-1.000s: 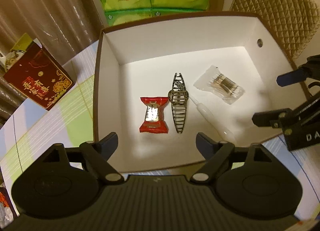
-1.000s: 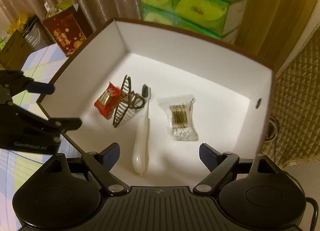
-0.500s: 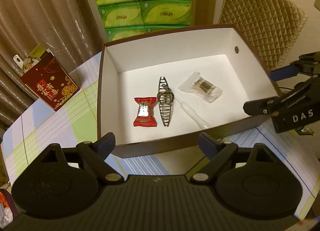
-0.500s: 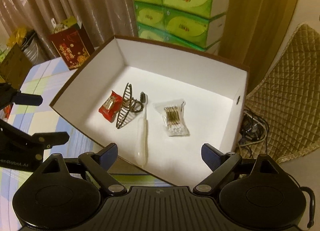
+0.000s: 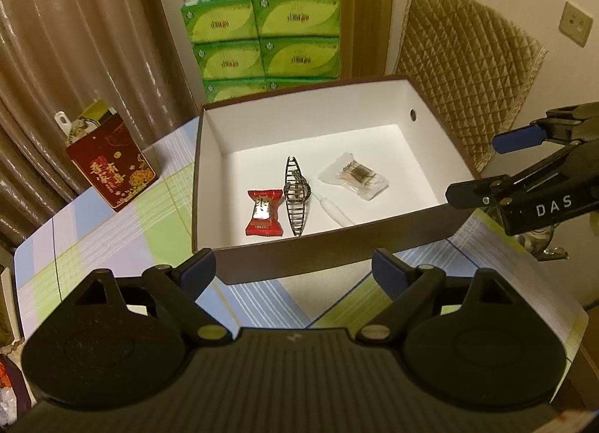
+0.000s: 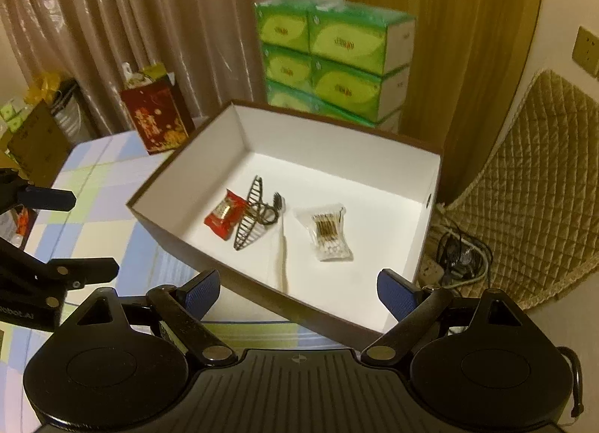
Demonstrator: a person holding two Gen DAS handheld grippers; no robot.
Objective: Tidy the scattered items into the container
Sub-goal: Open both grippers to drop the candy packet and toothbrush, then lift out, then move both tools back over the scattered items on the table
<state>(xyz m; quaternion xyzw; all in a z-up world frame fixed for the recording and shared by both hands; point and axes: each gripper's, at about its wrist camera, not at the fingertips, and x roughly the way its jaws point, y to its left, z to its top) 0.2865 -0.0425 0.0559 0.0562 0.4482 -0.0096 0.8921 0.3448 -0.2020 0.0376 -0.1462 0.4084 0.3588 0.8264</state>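
A brown box with a white inside (image 5: 329, 255) (image 6: 187, 156) stands on the table. In it lie a red candy wrapper (image 5: 264, 212) (image 6: 223, 217), a dark metal hair clip (image 5: 297, 200) (image 6: 254, 212), a white toothbrush (image 5: 336, 209) (image 6: 282, 245) and a clear pack of cotton swabs (image 5: 354, 176) (image 6: 328, 233). My left gripper (image 5: 294, 268) is open and empty, in front of the box's near wall. My right gripper (image 6: 297, 292) is open and empty, above the box's near right corner; it also shows in the left wrist view (image 5: 486, 170).
A checked cloth (image 5: 112, 238) covers the table. A red gift bag (image 5: 110, 165) (image 6: 157, 120) stands left of the box. Green tissue packs (image 5: 262, 39) (image 6: 333, 58) are stacked behind it. A quilted chair back (image 5: 468, 69) and cables on the floor (image 6: 460, 260) are to the right.
Both grippers have drawn back and up from the box, so it looks smaller and farther. The items inside have not moved. Both grippers stay open.
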